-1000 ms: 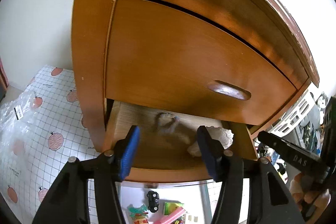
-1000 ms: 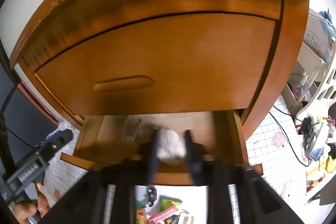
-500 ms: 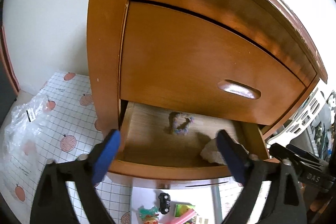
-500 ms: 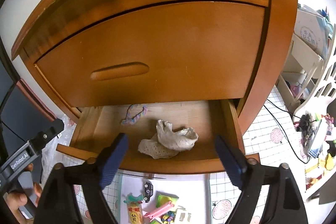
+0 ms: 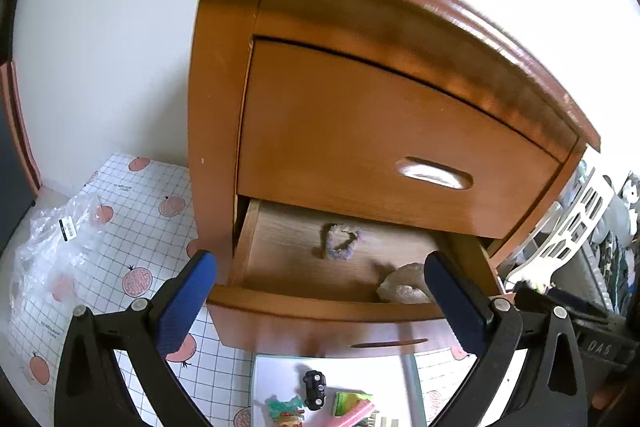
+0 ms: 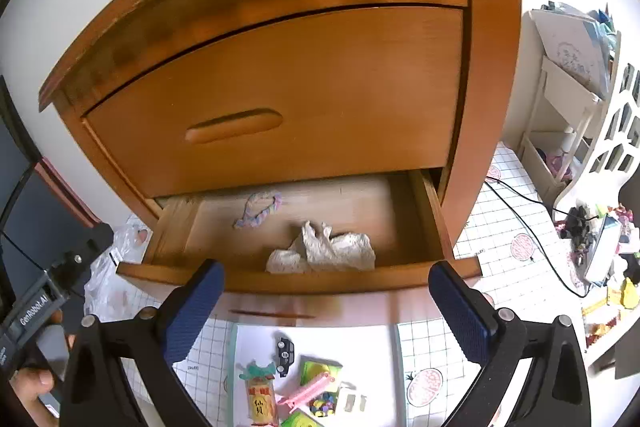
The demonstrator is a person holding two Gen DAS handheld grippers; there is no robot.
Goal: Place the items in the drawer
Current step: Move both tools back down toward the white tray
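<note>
The bottom drawer (image 5: 320, 307) of a wooden nightstand stands pulled out. On its floor lie a pastel braided loop (image 5: 340, 247) (image 6: 258, 209) and a crumpled white lace cloth (image 5: 402, 287) (image 6: 324, 251). My left gripper (image 5: 320, 263) hangs open just in front of the drawer's front edge, holding nothing. My right gripper (image 6: 326, 269) is also in front of the drawer (image 6: 300, 283), its jaws opening wide with nothing pressed between them. Below on the floor, a white tray (image 6: 360, 339) holds a black toy car (image 6: 285, 351), a pink clip (image 6: 308, 391) and several small packets.
The upper drawer (image 5: 400, 147) is closed. A crumpled plastic bag (image 5: 52, 247) lies on the patterned floor mat at left. A white shelf (image 6: 560, 107), a black cable (image 6: 532, 227) and toy clutter stand to the right of the nightstand.
Both grippers opened and drew back out of the drawer. The braided loop and the white cloth now lie free on the drawer floor.
</note>
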